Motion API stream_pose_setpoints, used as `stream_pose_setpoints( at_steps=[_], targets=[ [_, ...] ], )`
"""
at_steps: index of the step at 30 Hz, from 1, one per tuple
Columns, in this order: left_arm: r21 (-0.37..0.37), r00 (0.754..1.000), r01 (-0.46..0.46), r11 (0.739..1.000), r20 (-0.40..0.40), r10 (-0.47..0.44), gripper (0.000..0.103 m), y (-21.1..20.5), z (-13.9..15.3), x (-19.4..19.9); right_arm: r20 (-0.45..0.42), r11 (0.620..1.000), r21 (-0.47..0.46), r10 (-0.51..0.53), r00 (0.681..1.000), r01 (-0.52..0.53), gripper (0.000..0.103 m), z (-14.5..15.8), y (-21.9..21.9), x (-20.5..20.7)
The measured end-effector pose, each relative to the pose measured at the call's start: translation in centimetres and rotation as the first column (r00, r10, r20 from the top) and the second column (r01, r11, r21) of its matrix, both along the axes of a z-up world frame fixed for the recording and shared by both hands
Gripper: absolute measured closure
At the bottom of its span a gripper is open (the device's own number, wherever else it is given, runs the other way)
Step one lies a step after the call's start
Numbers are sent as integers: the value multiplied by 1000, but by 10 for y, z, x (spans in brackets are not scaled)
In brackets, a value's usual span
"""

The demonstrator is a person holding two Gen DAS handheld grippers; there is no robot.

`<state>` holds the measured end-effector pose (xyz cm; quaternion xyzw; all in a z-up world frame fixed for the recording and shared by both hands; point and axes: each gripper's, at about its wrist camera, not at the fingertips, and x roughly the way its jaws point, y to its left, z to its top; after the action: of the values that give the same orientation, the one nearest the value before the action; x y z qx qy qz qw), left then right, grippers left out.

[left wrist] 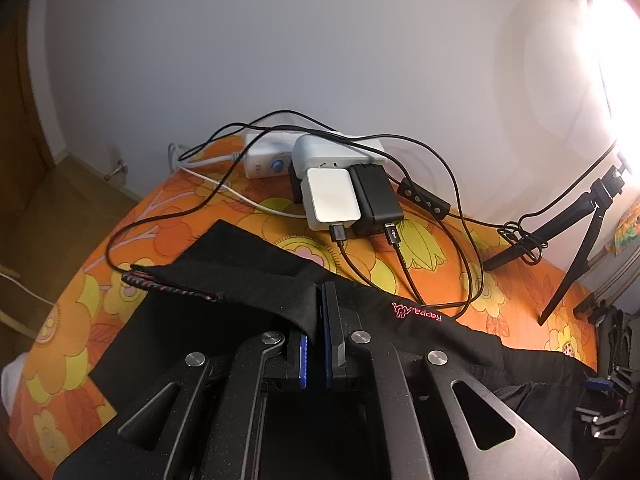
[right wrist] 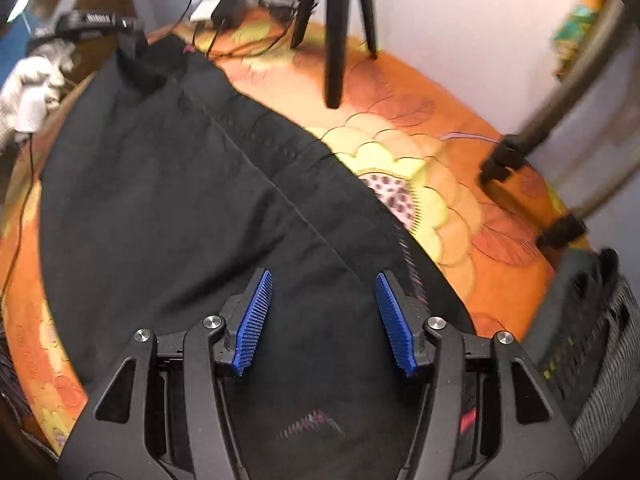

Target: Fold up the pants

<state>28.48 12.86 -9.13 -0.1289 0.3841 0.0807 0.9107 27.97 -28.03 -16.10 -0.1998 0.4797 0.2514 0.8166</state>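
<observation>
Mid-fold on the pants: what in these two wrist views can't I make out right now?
- Left wrist: the fabric inside the left gripper is hidden by its fingers; layers pinched unknown.
- Left wrist: the pants run under the gripper body; near side hidden.
- Right wrist: motion blur smears the chargers; plugs unreadable.
- Right wrist: the open right gripper covers the cloth below; the tripod is cut off at the top edge.

The left gripper [left wrist: 318, 312] was a matte black plastic tool with two flat, narrow fingers lined on their inner faces with blue pads; round silver screw heads marked each linkage pivot, and triangular cut-outs pierced the outer arms. The right gripper [right wrist: 324, 300] had the same black frame, silver pivot screws and triangular openings, and its ribbed blue rubber pads [right wrist: 252, 322] showed fine horizontal ridges along the inner faces
</observation>
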Motion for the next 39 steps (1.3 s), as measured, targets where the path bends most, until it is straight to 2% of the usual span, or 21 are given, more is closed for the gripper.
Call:
stream_pose_setpoints(
  at_steps=[3,5,6,7,10,13,17,22,26,28,33,35,36,37,38,39],
  targets=[
    [6,1000,-2,1000,0,2,99,-1,2,0,-9,1000,0,11,1000,-11,46,-5,7,1],
    [14,1000,3,1000,-2,-3,99,-2,3,-1,-14,1000,22,4,1000,-4,68,-4,6,-1],
    [19,1000,5,1000,0,-5,99,-3,3,-1,-19,999,45,-2,1000,3,87,-3,5,-3],
    [20,1000,6,1000,1,-6,99,-3,3,-2,-25,999,54,-6,1000,8,89,-2,4,-4],
    [14,1000,11,1000,2,-11,99,-5,4,-3,31,1000,11,-20,999,20,92,-2,15,-13],
    [21,1000,15,1000,20,-15,99,-4,9,-8,97,999,-8,-45,994,46,94,10,22,-23],
    [16,999,13,1000,40,-13,99,0,17,-10,180,997,7,-83,980,83,94,38,17,-31],
    [26,999,-1,1000,45,0,99,1,20,4,237,992,-57,-95,967,111,95,51,26,-8],
    [18,1000,-25,1000,4,25,99,5,6,22,191,991,-78,-95,977,111,94,37,28,18],
    [24,999,-2,1000,-39,3,99,5,-3,31,172,988,-102,-96,980,114,94,25,31,26],
    [30,997,-2,1000,-83,5,89,7,-9,37,171,979,-165,-94,981,122,93,2,39,35],
    [27,996,-1,1000,-94,4,75,14,-5,36,188,974,-182,-98,977,133,88,0,39,37],
    [25,996,-11,1000,-89,13,74,21,0,34,196,972,-184,-106,975,143,83,1,38,37],
    [15,997,-17,1000,-81,18,69,27,5,31,199,970,-185,-120,973,158,74,2,37,39],
    [5,997,-20,1000,-77,21,63,32,9,28,207,967,-185,-137,969,177,69,5,36,40],
    [-4,997,-22,1000,-74,22,62,38,14,25,218,964,-180,-154,964,194,63,8,34,40]
  ],
)
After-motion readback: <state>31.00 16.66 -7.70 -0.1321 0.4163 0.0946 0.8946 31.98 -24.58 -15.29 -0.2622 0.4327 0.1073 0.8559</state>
